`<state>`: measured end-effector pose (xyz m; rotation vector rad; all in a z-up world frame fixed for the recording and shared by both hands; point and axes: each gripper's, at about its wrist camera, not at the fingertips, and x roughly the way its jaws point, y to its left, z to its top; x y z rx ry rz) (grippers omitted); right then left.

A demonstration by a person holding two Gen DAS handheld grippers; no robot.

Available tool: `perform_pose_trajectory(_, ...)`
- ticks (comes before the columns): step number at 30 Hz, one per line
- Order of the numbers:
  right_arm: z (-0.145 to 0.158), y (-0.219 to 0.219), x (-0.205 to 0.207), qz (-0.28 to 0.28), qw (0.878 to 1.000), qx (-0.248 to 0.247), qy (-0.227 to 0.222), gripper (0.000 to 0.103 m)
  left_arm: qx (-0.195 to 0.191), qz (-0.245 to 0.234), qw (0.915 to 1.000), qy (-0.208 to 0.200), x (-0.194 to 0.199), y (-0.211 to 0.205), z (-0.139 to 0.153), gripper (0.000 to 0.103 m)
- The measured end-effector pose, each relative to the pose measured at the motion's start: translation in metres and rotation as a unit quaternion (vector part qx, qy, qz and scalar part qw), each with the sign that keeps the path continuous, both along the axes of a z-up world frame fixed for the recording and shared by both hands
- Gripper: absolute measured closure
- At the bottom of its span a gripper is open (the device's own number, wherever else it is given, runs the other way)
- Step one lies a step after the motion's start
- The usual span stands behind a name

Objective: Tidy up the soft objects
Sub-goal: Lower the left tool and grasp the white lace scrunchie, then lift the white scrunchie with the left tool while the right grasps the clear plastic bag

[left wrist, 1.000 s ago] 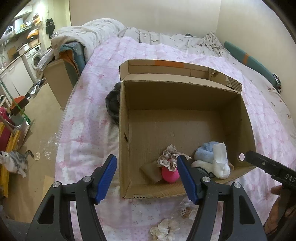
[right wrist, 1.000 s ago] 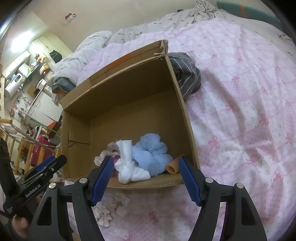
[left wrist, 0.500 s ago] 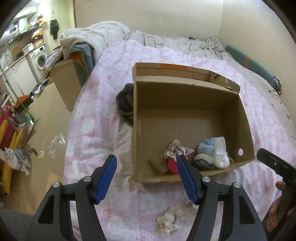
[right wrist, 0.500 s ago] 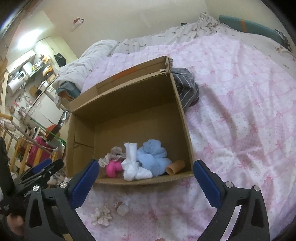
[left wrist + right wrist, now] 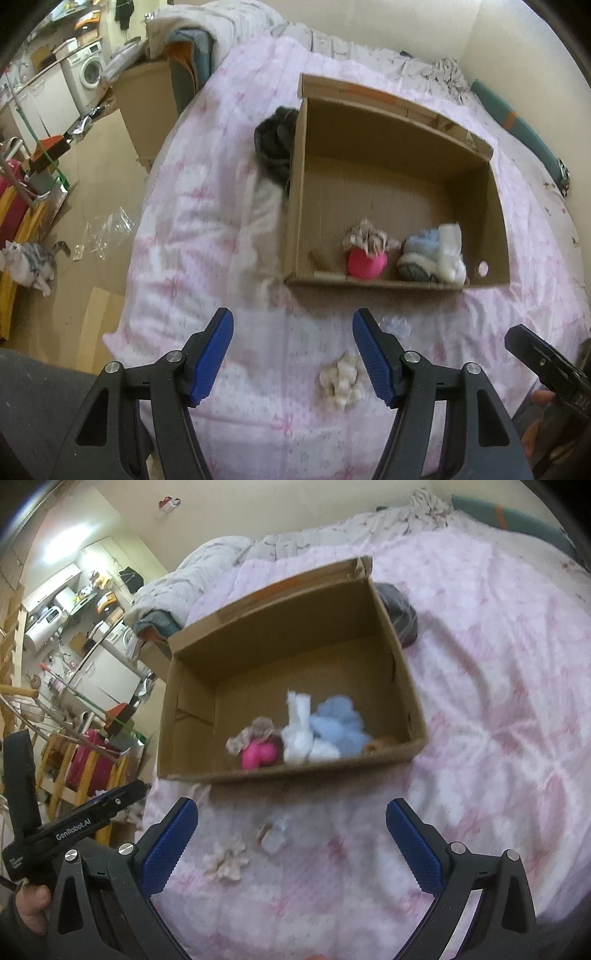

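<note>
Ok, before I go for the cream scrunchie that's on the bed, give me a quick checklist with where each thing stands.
1. Left gripper empty, jaws apart: ok.
2. Right gripper empty; its jaws have just been opening, now wide: ok.
3. Cream scrunchie outside the cardboard box, lying free on the pink bedspread: ok.
4. Small clear item beside the scrunchie, close enough to get caught: not ok.
5. Free floor space in the box behind the pink toy: ok.
6. What the clear item is: cannot tell.
</note>
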<state>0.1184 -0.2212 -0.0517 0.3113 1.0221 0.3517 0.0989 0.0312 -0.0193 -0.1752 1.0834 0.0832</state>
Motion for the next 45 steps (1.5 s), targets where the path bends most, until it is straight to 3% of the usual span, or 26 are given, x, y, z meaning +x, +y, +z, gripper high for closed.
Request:
perform_pose_trajectory(6, -0.015, -0.001, -0.005, -0.015, 0.999, 0.003, 0.032, 0.0, -0.007, -0.02, 0.9985, 0.05, 0.0, -0.01, -0.021, 0.039)
perform_pose_trajectory(11, -0.022, -0.003, -0.002, -0.025, 0.999, -0.001, 0.045, 0.0, -0.029, -0.059, 0.9926, 0.102, 0.007, -0.03, -0.048, 0.039)
perform_pose_trajectory(17, -0.031, -0.006, 0.002, -0.03, 0.998, -0.008, 0.061, 0.0, -0.012, -0.104, 0.9838, 0.145, 0.014, -0.067, -0.085, 0.04)
perform_pose_trajectory(21, -0.034, -0.009, 0.004, -0.038, 0.997, -0.005, 0.069, 0.0, -0.006, -0.12, 0.9787, 0.166, 0.014, -0.08, -0.102, 0.047)
perform_pose_trajectory(24, -0.035, -0.008, 0.006, -0.039, 0.997, -0.008, 0.07, 0.0, 0.018, -0.118, 0.9792, 0.164, 0.013, -0.082, -0.105, 0.06)
perform_pose_trajectory(26, -0.036, -0.007, 0.007, -0.036, 0.997, -0.009, 0.072, 0.0, 0.014, -0.11, 0.9806, 0.162, 0.013, -0.078, -0.105, 0.068)
perform_pose_trajectory(28, -0.036, -0.005, 0.007, -0.033, 0.997, -0.008, 0.072, 0.0, 0.007, -0.106, 0.9816, 0.159, 0.012, -0.075, -0.104, 0.083)
perform_pose_trajectory(31, -0.036, -0.003, 0.007, -0.029, 0.997, -0.012, 0.071, 0.0, -0.012, -0.093, 0.9829, 0.158, 0.011, -0.065, -0.096, 0.086)
perform_pose_trajectory(36, -0.039, 0.002, 0.006, -0.016, 0.997, -0.021, 0.076, 0.0, -0.023, -0.055, 0.9918, 0.113, 0.003, -0.041, -0.064, 0.086)
perform_pose_trajectory(41, -0.049, 0.027, 0.015, 0.028, 0.994, -0.029, 0.104, 0.0, 0.0, 0.011, 0.9975, 0.07, 0.001, -0.012, -0.039, 0.086)
perform_pose_trajectory(45, -0.059, 0.07, 0.023, 0.074, 0.988, -0.09, 0.101, 0.0, -0.002, 0.059, 0.9959, 0.068, 0.006, 0.005, -0.035, 0.086)
